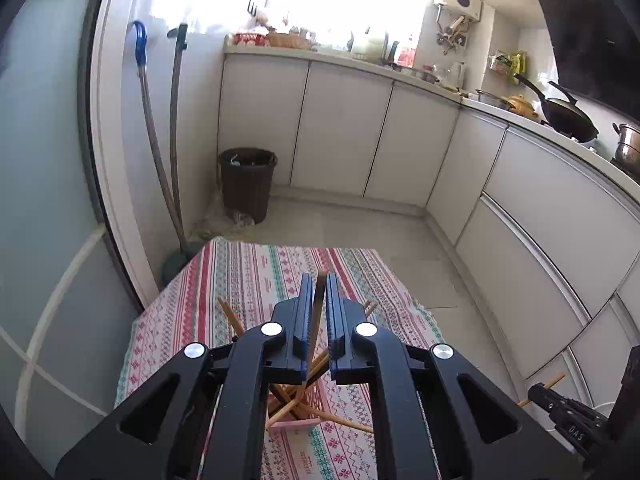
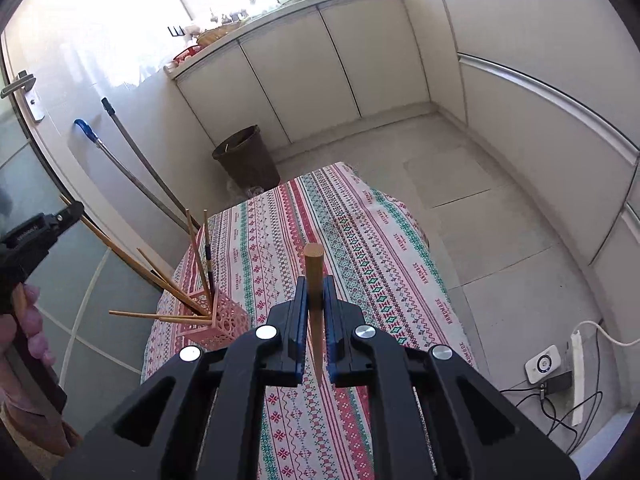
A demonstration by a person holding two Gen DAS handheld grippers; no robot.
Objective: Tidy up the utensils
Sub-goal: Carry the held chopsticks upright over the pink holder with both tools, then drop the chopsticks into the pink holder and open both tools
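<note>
Chopstick [image 2: 314, 300] pinched in right gripper [image 2: 315, 280], centre of the right wrist view, jaws pressed onto it, blunt end poking up past the fingertips, pointed end down toward the patterned tablecloth [image 2: 360, 240]. Left gripper [image 1: 320, 280] centre of the left wrist view, second chopstick [image 1: 318, 320] between its blue pads [image 1: 306, 300]; jaws nearly together, a thin gap shows on either side, so cannot tell if the pads press on it. Below it, pink perforated holder [image 2: 226, 320], lower left of the right view, standing on the cloth near the table edge, more chopsticks [image 2: 160, 280] fanned out of it at loose angles. Upper centre: brown bin [image 1: 248, 182] on the floor by white cabinets [image 1: 340, 128]. Person's hand [image 2: 34, 328] at left edge.
</note>
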